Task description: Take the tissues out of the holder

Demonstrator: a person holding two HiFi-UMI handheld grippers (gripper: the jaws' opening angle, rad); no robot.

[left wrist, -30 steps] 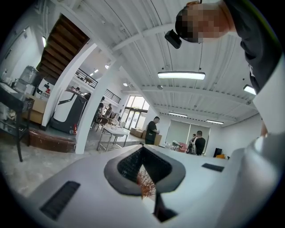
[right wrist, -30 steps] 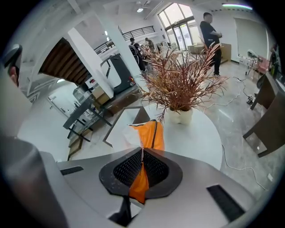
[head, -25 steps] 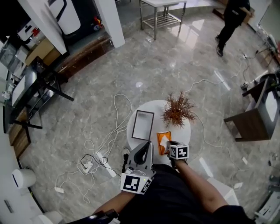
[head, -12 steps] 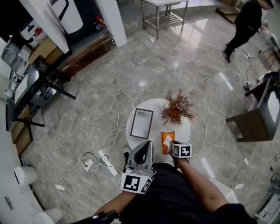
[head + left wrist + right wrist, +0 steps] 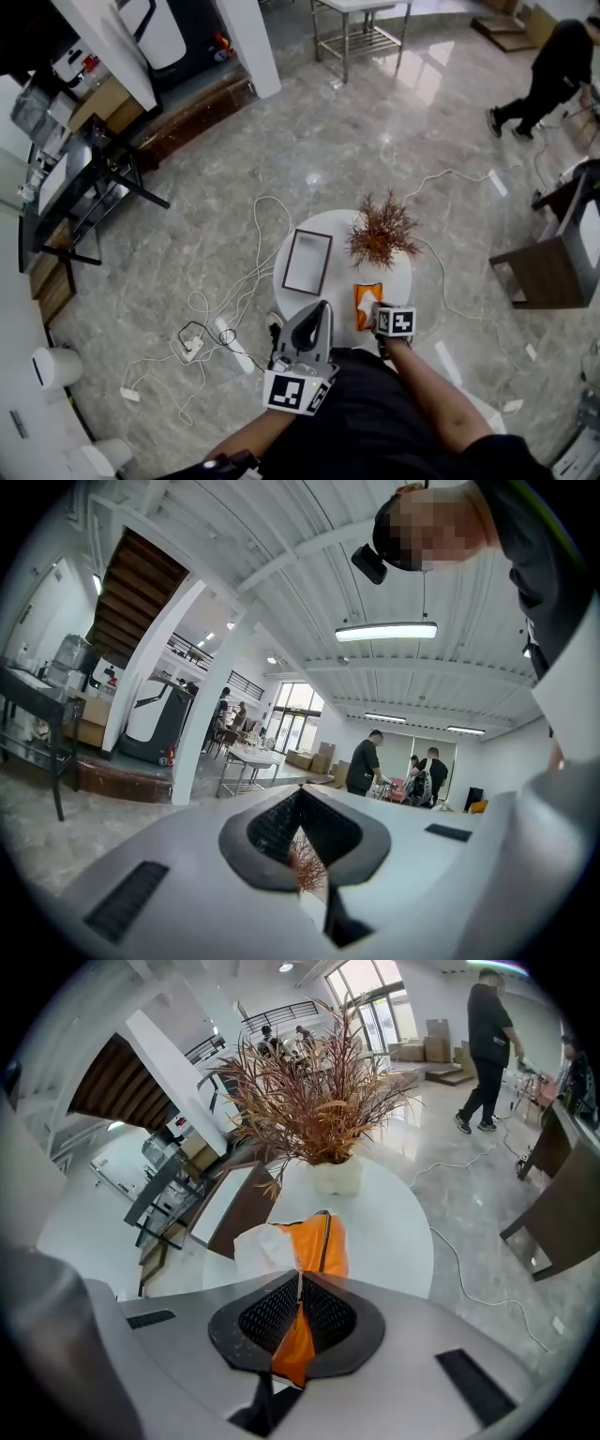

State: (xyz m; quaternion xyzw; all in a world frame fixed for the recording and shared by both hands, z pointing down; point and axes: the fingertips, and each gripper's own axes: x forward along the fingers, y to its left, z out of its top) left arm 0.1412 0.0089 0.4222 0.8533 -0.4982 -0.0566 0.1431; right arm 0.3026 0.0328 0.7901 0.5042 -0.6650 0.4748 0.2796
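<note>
An orange fabric tissue holder (image 5: 366,302) lies on the round white table (image 5: 342,255), near its front edge. My right gripper (image 5: 379,309) is shut on the holder's near end. In the right gripper view the orange cloth (image 5: 323,1239) is pinched between the closed pads of that gripper (image 5: 300,1277). A white tissue (image 5: 265,1246) sticks out at the holder's left side. My left gripper (image 5: 322,307) is held close to the person's body at the table's near left rim. It is shut and empty (image 5: 298,794).
A dried reddish plant (image 5: 380,232) in a white pot (image 5: 336,1176) stands behind the holder. A dark-framed white board (image 5: 308,262) lies on the table's left half. White cables (image 5: 225,309) trail over the floor at the left. A person (image 5: 553,70) walks at the far right.
Both grippers keep their places and the right one stays closed on the holder. The person in the background has walked to the right. The head view has shifted slightly.
</note>
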